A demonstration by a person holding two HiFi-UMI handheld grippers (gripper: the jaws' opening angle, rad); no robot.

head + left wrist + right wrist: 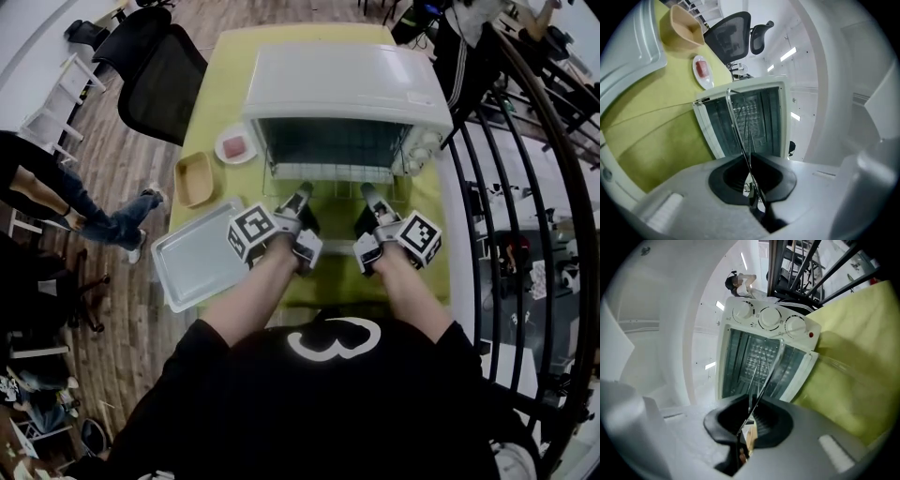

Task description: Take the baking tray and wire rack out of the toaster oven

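Wire rack (736,123) is clamped at its front edge by both grippers: the left gripper (303,190) and the right gripper (367,190) are each closed tight on thin wires, which can be seen pinched between the dark pads in both gripper views. The two grips are set side by side and apart along that edge, presumably so that the rack is kept level and square to its guides and does not bind. Both grippers are held level and pointed straight into the mouth of the toaster oven (347,89), whose door is folded down just ahead of them. The rack reaches from the pads back into the dim cavity, so it is judged only partly out.

The baking tray (195,258) is already out and is laid flat on the desk (208,98), well to the outer side of the left gripper, where it is clear of the rack's path.

The rack is made of slim, shiny metal rods, springy-looking and smooth. The tray is a shallow pale rectangle with rounded corners and a matte finish. The oven is a white box with three round knobs (769,317) on the right gripper's side. The desk is covered in yellow-green cloth.
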